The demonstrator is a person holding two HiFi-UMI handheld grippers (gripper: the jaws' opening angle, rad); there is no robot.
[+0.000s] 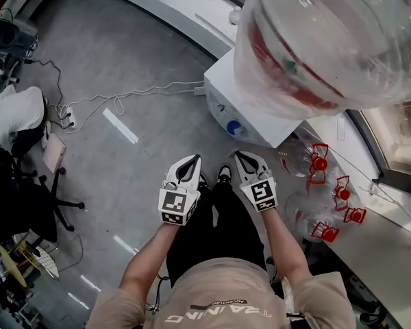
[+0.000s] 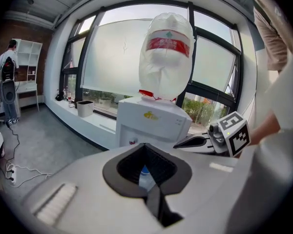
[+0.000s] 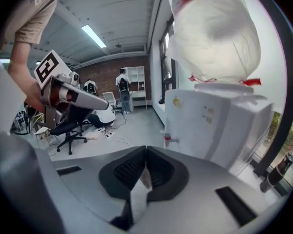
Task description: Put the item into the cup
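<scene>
Both empty with jaws together, the right gripper [image 1: 243, 157] lies nearer than the left gripper [image 1: 192, 162] to the red pieces [image 1: 320, 162] and clear vessels [image 1: 296, 153] at the frame's right.

The head view looks steeply down, with the water dispenser [image 1: 250, 112] close at the upper right. The left gripper view and right gripper view both face that dispenser level, from nearby.

- The person's beige shirt [image 1: 219, 300]: large white "TRAINING", seen upside down from above, with a smaller line by it that looks like "ADVENTURE".
- The water bottle's red label [image 2: 168, 44]: print too blurred to read.
</scene>
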